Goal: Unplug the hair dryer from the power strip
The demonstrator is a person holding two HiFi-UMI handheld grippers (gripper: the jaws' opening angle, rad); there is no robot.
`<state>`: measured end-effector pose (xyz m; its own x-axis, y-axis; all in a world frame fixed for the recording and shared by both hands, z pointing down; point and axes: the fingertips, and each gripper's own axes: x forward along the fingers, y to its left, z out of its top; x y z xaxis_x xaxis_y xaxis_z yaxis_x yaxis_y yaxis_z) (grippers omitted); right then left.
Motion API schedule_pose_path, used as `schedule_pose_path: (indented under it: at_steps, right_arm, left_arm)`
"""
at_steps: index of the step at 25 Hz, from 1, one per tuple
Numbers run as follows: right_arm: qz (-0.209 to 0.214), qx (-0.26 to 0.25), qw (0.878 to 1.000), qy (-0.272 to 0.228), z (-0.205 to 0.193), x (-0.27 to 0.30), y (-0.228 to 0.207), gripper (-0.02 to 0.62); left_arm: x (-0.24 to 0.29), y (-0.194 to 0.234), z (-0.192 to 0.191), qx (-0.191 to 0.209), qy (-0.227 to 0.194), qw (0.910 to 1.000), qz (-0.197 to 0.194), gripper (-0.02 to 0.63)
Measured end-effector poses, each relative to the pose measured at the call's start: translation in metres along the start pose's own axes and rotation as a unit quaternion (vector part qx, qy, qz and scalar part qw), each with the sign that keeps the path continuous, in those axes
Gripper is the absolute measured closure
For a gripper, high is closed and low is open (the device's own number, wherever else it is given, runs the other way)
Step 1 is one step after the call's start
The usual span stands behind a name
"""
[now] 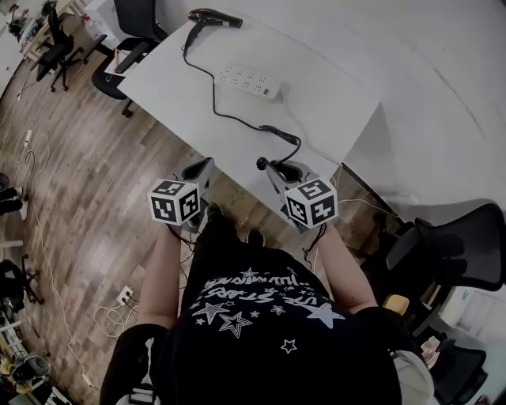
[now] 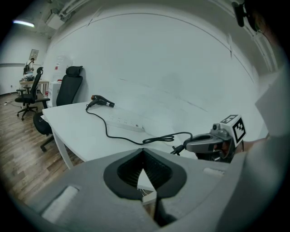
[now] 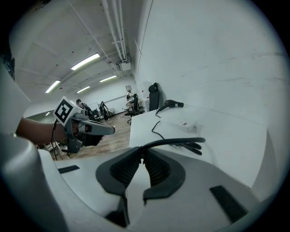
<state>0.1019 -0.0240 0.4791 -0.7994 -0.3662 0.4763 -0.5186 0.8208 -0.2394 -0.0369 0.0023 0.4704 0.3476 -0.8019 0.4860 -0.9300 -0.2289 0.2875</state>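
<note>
Nearest, the left tool (image 2: 144,153) hangs at the near edge of the table (image 1: 174,87), its jaws closed together on nothing. Just beside it, the right tool (image 3: 141,155) is clamped on the black plug (image 1: 261,164) of the hair dryer's cord (image 1: 281,133), and the plug is well clear of the white power strip (image 1: 249,81). Farther back, the hair dryer (image 1: 213,16) lies near the table's far edge.

Hair dryer (image 1: 213,17) behind power strip (image 1: 250,82) (both on table (image 1: 316,71)).

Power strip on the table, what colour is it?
The power strip is white; the head view shows it best.
</note>
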Motion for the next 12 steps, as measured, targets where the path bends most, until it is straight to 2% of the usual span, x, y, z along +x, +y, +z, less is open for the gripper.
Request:
schedule_pose_path:
  at_steps: [12]
  right_arm:
    - [-0.014,0.000,0.999,0.037,-0.044,-0.009,-0.003,0.545]
  left_arm:
    - [-0.019,-0.010,-0.035,-0.041,-0.002,0.9991,0.005,0.598]
